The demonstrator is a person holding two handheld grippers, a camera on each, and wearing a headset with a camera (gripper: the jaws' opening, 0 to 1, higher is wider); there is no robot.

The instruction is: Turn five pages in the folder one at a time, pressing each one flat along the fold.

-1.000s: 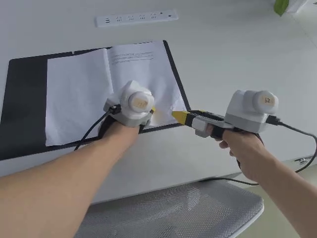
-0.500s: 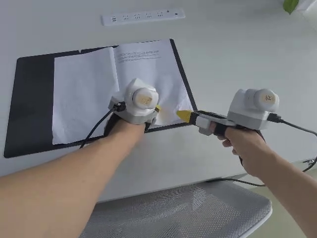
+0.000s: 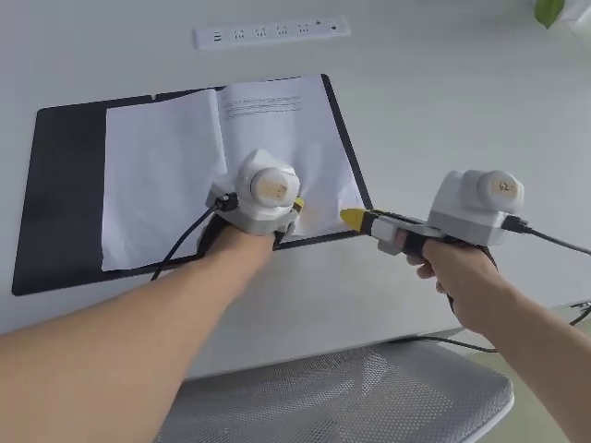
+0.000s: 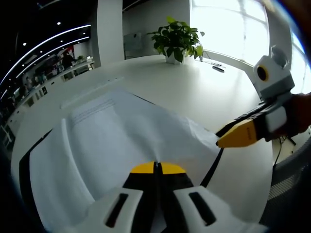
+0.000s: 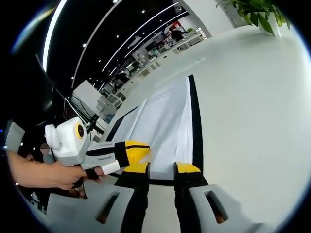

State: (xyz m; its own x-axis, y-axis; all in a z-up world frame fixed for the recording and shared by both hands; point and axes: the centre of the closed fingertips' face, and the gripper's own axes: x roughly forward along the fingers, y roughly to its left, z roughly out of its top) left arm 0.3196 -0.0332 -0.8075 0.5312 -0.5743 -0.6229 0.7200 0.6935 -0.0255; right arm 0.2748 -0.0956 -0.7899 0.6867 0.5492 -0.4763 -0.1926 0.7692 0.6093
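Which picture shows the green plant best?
The left gripper view: the whole plant stands on the white table, pot included. The right gripper view catches some leaves at its top edge, and the head view a leaf tip in the corner.

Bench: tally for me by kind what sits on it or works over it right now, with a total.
Folder: 1
Power strip: 1
Potted plant: 1
Grippers: 2 (left gripper, right gripper)
Total: 5
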